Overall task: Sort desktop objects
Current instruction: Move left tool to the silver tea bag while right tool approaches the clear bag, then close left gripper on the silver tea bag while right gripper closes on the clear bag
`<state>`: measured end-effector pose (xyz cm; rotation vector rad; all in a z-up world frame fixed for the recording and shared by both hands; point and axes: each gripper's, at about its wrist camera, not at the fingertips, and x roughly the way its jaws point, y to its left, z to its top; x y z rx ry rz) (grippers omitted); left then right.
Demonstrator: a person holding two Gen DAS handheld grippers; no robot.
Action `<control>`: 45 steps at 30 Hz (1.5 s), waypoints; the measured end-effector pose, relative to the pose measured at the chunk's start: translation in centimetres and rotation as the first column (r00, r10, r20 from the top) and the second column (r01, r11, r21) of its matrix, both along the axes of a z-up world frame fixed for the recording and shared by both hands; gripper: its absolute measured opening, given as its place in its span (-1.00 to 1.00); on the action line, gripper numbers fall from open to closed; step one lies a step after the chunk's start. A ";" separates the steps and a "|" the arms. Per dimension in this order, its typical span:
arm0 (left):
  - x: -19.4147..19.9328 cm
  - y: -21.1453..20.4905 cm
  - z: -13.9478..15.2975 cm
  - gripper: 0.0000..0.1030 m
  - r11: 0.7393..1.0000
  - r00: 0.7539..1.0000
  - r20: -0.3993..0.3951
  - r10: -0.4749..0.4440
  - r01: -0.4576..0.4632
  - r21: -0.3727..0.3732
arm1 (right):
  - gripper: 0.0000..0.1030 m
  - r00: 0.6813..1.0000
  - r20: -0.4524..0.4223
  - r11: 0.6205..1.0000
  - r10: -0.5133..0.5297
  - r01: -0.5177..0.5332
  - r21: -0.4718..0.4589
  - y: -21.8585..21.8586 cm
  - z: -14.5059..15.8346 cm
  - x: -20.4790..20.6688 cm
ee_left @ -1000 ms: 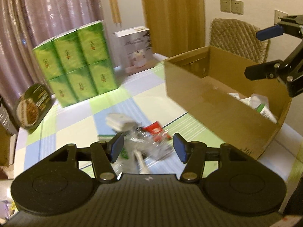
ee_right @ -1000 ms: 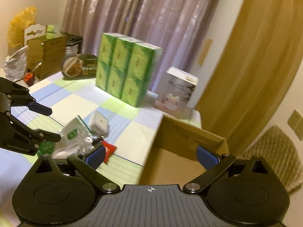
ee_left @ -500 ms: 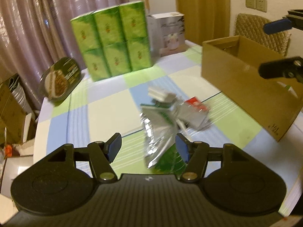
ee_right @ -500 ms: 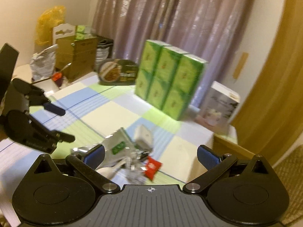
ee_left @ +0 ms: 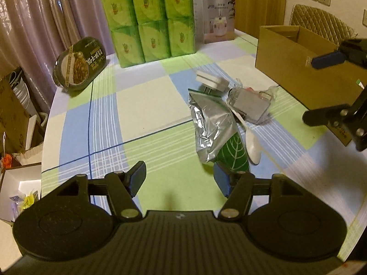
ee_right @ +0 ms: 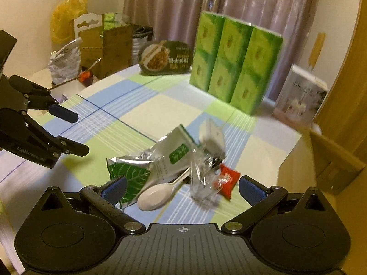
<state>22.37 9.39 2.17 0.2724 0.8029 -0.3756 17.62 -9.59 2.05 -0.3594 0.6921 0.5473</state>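
Observation:
A heap of small objects lies mid-table: a silver and green foil pouch (ee_left: 214, 126) (ee_right: 158, 160), a white plastic spoon (ee_left: 251, 144) (ee_right: 158, 194), a clear plastic packet (ee_left: 251, 105) (ee_right: 203, 178), a red sachet (ee_right: 226, 180) and a white block (ee_left: 211, 80) (ee_right: 212, 135). My left gripper (ee_left: 180, 178) is open and empty, hovering to the left of the heap; it also shows in the right wrist view (ee_right: 71, 130). My right gripper (ee_right: 182, 188) is open and empty, close over the spoon and packet; it also shows in the left wrist view (ee_left: 321, 87).
An open cardboard box (ee_left: 296, 52) (ee_right: 332, 160) stands right of the heap. Green tissue packs (ee_left: 149, 20) (ee_right: 236, 64), a white appliance box (ee_left: 216, 16) and a dark food tray (ee_left: 79, 64) stand at the back. Cartons and bags (ee_right: 101, 45) sit beyond the table's left edge.
Both grippers have swung left away from the cardboard box and pulled back. The right gripper has come down over the heap. The heap itself has not moved.

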 end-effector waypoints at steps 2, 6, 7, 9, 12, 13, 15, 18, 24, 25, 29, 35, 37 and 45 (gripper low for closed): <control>0.5 -0.2 -0.2 0.27 1.000 1.000 -0.009 -0.006 0.006 -0.004 | 0.96 1.000 -0.007 1.000 -0.006 0.006 0.003 0.0 -0.4 0.5; 1.5 -0.8 -0.7 0.37 1.000 0.999 -0.030 -0.022 0.022 -0.004 | 0.96 0.999 -0.026 1.000 -0.019 0.020 0.016 -0.2 -1.1 1.9; 1.8 -1.0 -0.9 0.39 1.000 0.999 -0.037 -0.028 0.028 -0.003 | 0.96 0.999 -0.034 1.000 -0.023 0.024 0.019 -0.2 -1.3 2.3; 2.4 -1.4 -1.1 0.39 0.999 0.998 -0.052 -0.040 0.040 -0.007 | 0.96 0.999 -0.046 0.999 -0.027 0.028 0.020 -0.3 -1.7 3.0; 3.4 -1.8 -1.3 0.39 0.998 0.996 -0.075 -0.050 0.047 -0.036 | 0.96 0.998 -0.064 0.999 -0.028 0.029 0.017 -0.5 -2.4 4.1; 3.7 -1.9 -1.4 0.39 0.998 0.996 -0.080 -0.051 0.048 -0.040 | 0.96 0.997 -0.071 0.999 -0.028 0.030 0.019 -0.6 -2.6 4.4; 4.3 -2.3 -1.6 0.39 0.998 0.995 -0.086 -0.054 0.051 -0.040 | 0.96 0.996 -0.087 0.999 -0.028 0.030 0.021 -0.8 -3.1 5.2; 5.1 -3.0 -2.1 0.39 0.997 0.993 -0.102 -0.066 0.063 -0.036 | 0.95 0.994 -0.110 0.999 -0.028 0.030 0.016 -1.2 -3.8 6.2; 6.5 -4.5 -3.3 0.39 0.995 0.986 -0.133 -0.102 0.101 -0.019 | 0.94 0.988 -0.151 1.000 -0.017 0.019 0.017 -1.5 -5.0 7.6; 6.9 -4.8 -3.6 0.39 0.995 0.985 -0.138 -0.104 0.103 -0.018 | 0.93 0.988 -0.155 1.000 -0.014 0.018 0.021 -1.5 -5.1 7.8; 8.0 -5.6 -4.0 0.39 0.994 0.982 -0.155 -0.107 0.103 -0.034 | 0.79 0.985 -0.171 0.999 -0.005 0.011 0.037 -1.2 -5.3 8.4; 9.0 -6.4 -4.6 0.39 0.994 0.980 -0.168 -0.106 0.102 -0.035 | 0.69 0.984 -0.176 0.998 -0.004 0.014 0.054 -1.0 -5.4 9.0; 9.2 -6.2 -4.8 0.41 0.994 0.979 -0.175 -0.104 0.098 -0.047 | 0.68 0.984 -0.179 0.998 -0.002 0.012 0.058 -1.0 -5.5 9.1; 9.7 -6.5 -5.6 0.45 0.994 0.975 -0.196 -0.107 0.099 -0.049 | 0.53 0.984 -0.180 0.999 0.000 0.009 0.048 -1.0 -5.7 9.6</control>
